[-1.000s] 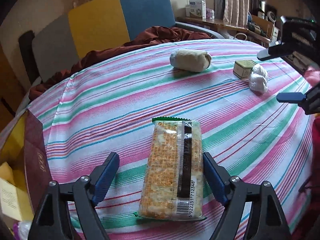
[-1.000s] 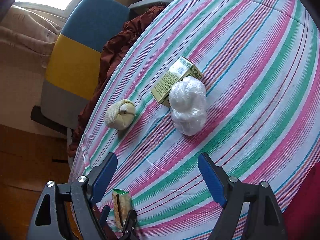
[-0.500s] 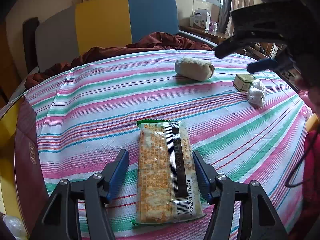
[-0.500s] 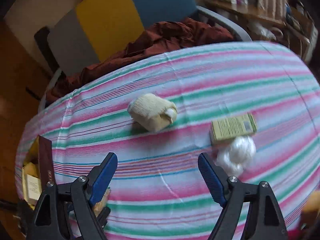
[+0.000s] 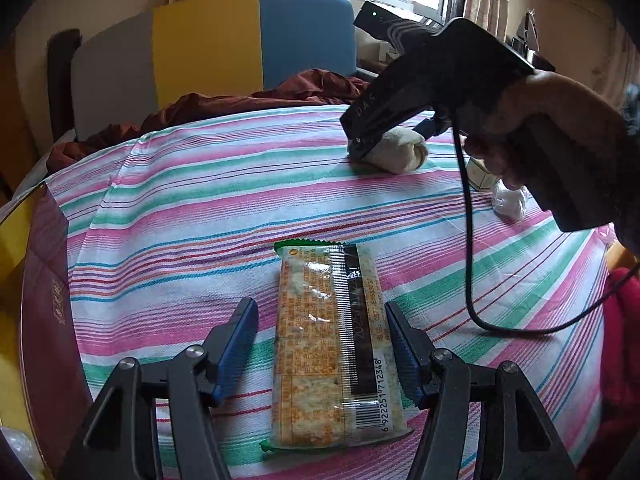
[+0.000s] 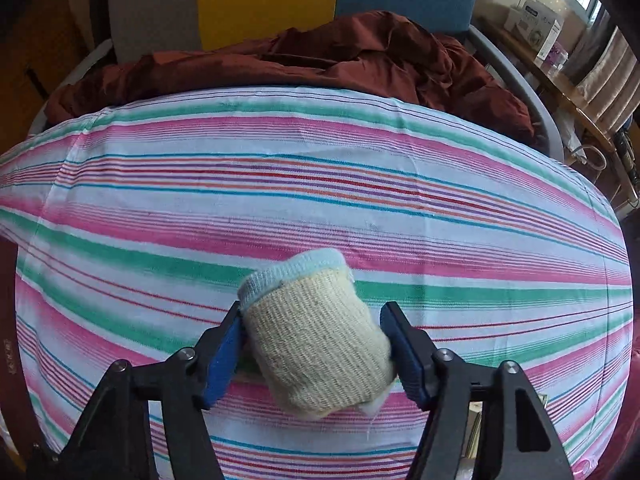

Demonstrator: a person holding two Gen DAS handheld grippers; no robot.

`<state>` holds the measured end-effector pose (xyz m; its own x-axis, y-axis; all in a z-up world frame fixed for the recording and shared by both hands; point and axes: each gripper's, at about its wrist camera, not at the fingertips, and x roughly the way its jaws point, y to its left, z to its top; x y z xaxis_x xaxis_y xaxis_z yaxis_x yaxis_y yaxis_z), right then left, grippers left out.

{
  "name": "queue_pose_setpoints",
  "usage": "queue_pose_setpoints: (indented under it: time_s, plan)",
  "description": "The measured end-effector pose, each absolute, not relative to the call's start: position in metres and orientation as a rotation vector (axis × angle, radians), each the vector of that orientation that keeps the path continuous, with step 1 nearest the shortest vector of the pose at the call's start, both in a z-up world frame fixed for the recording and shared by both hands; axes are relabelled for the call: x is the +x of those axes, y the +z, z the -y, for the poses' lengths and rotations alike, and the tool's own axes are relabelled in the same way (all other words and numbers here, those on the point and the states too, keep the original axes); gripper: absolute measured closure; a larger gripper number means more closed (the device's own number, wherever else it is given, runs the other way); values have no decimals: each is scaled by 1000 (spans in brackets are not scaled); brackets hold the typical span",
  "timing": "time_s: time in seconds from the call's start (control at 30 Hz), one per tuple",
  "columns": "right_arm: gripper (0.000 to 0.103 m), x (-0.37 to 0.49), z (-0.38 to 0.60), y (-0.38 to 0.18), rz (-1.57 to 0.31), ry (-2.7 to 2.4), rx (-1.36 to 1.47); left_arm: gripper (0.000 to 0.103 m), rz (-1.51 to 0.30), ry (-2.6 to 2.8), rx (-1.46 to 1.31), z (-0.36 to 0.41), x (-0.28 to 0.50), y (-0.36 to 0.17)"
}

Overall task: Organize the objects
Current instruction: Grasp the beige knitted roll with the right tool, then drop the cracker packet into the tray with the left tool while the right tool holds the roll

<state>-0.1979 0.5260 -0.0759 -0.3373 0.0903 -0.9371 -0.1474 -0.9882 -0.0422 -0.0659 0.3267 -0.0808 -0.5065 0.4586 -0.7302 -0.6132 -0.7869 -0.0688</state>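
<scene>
Right wrist view: the right gripper (image 6: 316, 344) has its blue pads on either side of the rolled sock (image 6: 316, 340), which lies on the striped tablecloth (image 6: 320, 184). The left pad touches the roll near its pale blue cuff; the right pad sits at or just off its flank, so the jaws are straddling it and not yet visibly clamped. From the left wrist view, the same gripper (image 5: 384, 144) comes down steeply over the sock (image 5: 400, 152), gripped by the person's hand (image 5: 560, 136) with a black cable (image 5: 472, 264) trailing across the cloth.

The left gripper (image 5: 322, 344) stands parted around the cracker packet (image 5: 332, 344), one pad on each long side, neither pressing in (a small gap shows on the left, less on the right).

To close well on the sock, I would squeeze across its thick middle, not the cuff end, since the knit will give and a grip near the edge could let the roll unfurl. Keeping the fingertips just clear of the tablecloth should avoid pinching a fold of it along with the sock.

Further out, a small green box (image 5: 480, 172) and a white wrapped bundle (image 5: 510, 200) sit just beside each other behind the right hand, partly hidden. A dark red box (image 5: 44, 312) stands at the table's left edge, and a maroon cloth (image 5: 248, 100) is heaped on the colour-block chair (image 5: 208, 48) beyond.
</scene>
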Motion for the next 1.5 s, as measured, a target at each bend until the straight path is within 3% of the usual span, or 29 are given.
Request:
queue_pose_setpoints:
  time_s: [0.17, 0.47, 0.6, 0.7, 1.5]
  plan:
    - [51, -148, -523, -69, -149, 2449, -1755, 39, -251, 2274, -1023, -326, -65, -80]
    - [51, -55, -510, -67, -391, 2441, -1763, 40, -266, 2280, -1021, -328, -64, -80]
    - [51, -57, -521, -69, -467, 2439, -1743, 49, -280, 2306, -1023, -327, -65, -79]
    - [51, -55, -515, -67, -415, 2452, -1742, 54, -286, 2325, -1025, -326, -66, -79]
    - [52, -70, -503, -65, -269, 2513, -1713, 55, -354, 2371, -1049, -306, -26, -65]
